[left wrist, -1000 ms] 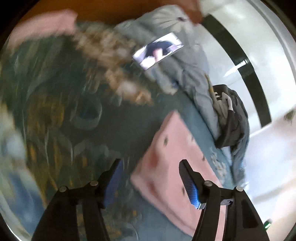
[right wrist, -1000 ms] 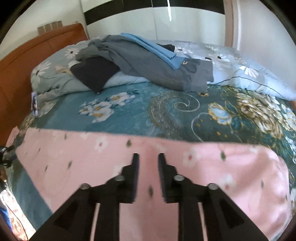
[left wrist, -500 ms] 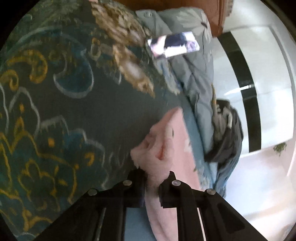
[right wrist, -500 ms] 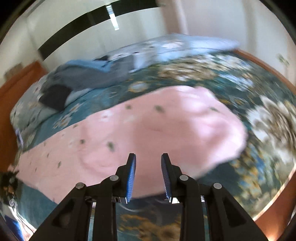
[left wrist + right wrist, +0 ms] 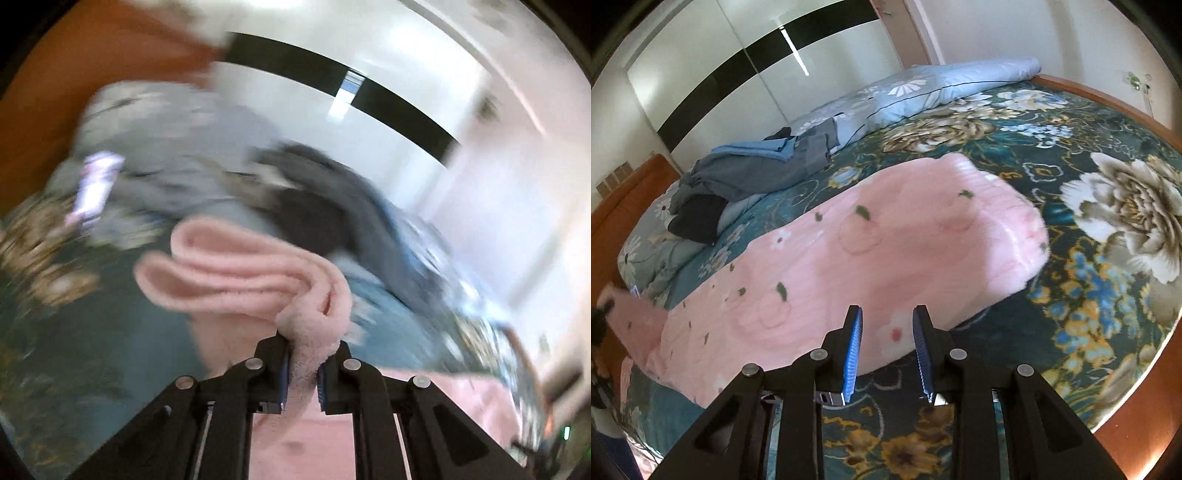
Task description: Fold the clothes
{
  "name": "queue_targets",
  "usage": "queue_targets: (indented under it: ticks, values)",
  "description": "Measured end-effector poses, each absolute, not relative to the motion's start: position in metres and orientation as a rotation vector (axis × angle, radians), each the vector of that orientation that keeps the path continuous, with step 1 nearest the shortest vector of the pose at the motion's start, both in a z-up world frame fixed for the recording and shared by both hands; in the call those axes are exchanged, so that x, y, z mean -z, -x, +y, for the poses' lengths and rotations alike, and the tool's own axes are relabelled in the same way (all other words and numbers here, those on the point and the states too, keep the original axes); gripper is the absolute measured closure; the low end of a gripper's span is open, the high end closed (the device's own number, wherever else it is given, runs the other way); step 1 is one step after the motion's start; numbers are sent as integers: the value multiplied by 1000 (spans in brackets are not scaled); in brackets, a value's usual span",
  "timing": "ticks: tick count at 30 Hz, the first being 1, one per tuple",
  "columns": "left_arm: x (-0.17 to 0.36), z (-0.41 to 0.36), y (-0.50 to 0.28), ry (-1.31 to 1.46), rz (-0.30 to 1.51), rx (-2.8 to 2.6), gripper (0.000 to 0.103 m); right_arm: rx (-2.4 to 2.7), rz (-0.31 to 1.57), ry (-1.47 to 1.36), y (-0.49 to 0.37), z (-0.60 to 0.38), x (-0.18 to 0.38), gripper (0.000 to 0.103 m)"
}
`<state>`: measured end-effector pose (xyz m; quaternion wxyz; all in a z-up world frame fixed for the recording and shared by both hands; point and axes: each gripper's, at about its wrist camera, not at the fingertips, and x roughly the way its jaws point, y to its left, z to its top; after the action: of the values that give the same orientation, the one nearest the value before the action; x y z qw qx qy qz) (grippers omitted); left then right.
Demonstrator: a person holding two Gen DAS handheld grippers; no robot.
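Note:
A pink fleece garment (image 5: 886,236) with small flower and leaf prints lies stretched across the dark floral bedspread (image 5: 1108,229). My left gripper (image 5: 302,363) is shut on one end of the pink garment (image 5: 258,273) and holds it lifted, its folded layers bunched above the fingers. That raised end shows at the far left of the right wrist view. My right gripper (image 5: 888,332) is open, its blue pads just above the garment's near edge, holding nothing.
A pile of grey, blue and black clothes (image 5: 757,173) lies at the head of the bed, with a light blue floral quilt (image 5: 923,92) beyond. An orange wooden bed frame (image 5: 1126,435) edges the mattress. A phone (image 5: 96,184) lies on the pillow area.
My left gripper closed on the garment's end and lifted it off the bed. My right gripper pulled back toward the garment's near edge and opened wider.

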<state>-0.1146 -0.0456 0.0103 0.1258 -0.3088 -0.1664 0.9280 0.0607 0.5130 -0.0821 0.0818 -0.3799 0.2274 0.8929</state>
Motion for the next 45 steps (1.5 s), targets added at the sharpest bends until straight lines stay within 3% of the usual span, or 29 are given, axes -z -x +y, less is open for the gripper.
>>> queue_targets:
  ticks: [8,15,20,23,24,25,27,32,36,45]
  values:
    - [26,135,115,1032,-211,-2429,91,-2710,702,1147,-62,503,84,74]
    - [73,189,94,1175,-131,-2337,91,-2747,720,1193,-54,486,88,74]
    - [100,190,84,1243,-132,-2271,82,-2843,768,1233,-34,454,84,74]
    - [104,187,78,1246,-140,-2191,67,-2919,886,1261,-15,432,82,73]
    - [101,181,75,1246,-168,-2159,58,-2941,929,1278,-8,425,82,70]
    - [99,175,71,1245,-196,-2126,51,-2961,974,1298,0,416,82,60]
    - [94,163,65,1240,-249,-2065,46,-2989,995,1350,14,396,83,53]
    - [66,100,58,1161,-282,-2238,42,-3081,807,1448,43,344,75,53]
    - [65,47,69,1161,-242,-2553,41,-3039,449,1500,67,317,74,52]
    - [120,11,85,1376,-294,-2503,41,-2913,581,1703,88,324,109,52]
